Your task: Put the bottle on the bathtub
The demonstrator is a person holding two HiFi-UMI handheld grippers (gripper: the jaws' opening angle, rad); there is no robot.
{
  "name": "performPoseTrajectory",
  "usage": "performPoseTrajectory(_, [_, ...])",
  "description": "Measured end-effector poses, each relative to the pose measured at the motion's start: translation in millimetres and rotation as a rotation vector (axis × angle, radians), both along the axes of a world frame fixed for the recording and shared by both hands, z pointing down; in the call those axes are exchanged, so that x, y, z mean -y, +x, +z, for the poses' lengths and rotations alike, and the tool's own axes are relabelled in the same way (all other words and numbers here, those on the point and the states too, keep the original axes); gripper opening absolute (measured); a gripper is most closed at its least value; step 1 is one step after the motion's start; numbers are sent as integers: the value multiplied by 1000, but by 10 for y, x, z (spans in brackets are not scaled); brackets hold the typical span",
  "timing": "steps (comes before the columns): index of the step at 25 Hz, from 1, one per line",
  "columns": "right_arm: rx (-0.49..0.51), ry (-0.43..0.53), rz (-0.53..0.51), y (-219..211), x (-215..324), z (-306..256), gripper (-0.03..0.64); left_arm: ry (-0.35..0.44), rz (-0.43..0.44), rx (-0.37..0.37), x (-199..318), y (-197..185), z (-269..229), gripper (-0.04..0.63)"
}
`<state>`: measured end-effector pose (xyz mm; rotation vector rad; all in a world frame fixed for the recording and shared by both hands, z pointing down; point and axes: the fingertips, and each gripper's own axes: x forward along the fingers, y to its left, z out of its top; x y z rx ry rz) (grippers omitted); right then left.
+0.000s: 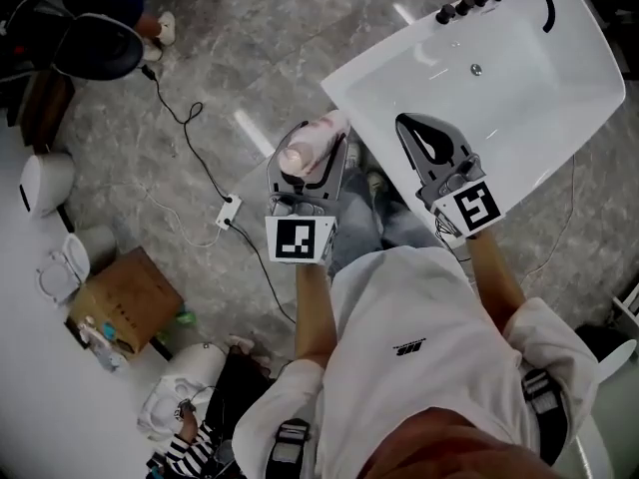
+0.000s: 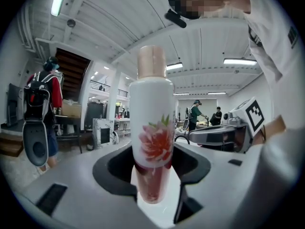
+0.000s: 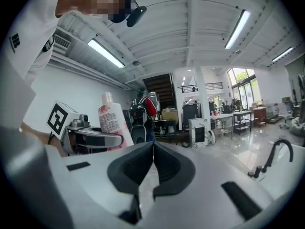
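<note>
- While the bottle (image 1: 311, 146) is clamped in the left gripper (image 1: 318, 160), it sits near the centre of the head view, over the grey floor and just beside the lower-left corner of the white bathtub (image 1: 544, 83); it does not touch the tub.
- Seen in the left gripper view, the two jaws press on the lower part of the bottle's body. The flower print and the pinkish cap stand clear above them.
- At centre right of the head view, the right gripper (image 1: 431, 140) hangs over the tub's near edge. Its own view shows the jaws closed together with nothing between them.
- A black tap (image 1: 544, 3) and a row of knobs take up the tub's far rim at the upper right of the head view. The near rim looks bare.
- By my reading, the step in hand is the carry: the bottle is gripped and brought close, but not yet set down.
- Next, the left gripper probably needs to travel up and to the right in the head view until the bottle's base is over a flat stretch of rim. It should then lower the bottle upright and part the jaws only once the base rests fully.
- The bottle is tall and the ledge is glossy, so a tilted release could tip it over.
</note>
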<state>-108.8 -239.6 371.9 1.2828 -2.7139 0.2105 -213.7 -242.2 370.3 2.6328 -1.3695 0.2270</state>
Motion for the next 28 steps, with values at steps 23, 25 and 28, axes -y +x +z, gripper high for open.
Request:
performPoseTrajectory(23, [-28, -83, 390, 1256, 860, 1060, -5, -68, 316, 44, 1351, 1240, 1207, 224])
performPoseTrajectory(25, [-23, -90, 400, 1328, 916, 1163, -5, -63, 327, 46, 1442, 1352, 1299, 224])
performPoseTrajectory(28, [-17, -98, 414, 1417, 997, 1295, -5, -68, 345, 47, 1555, 1484, 1442, 224])
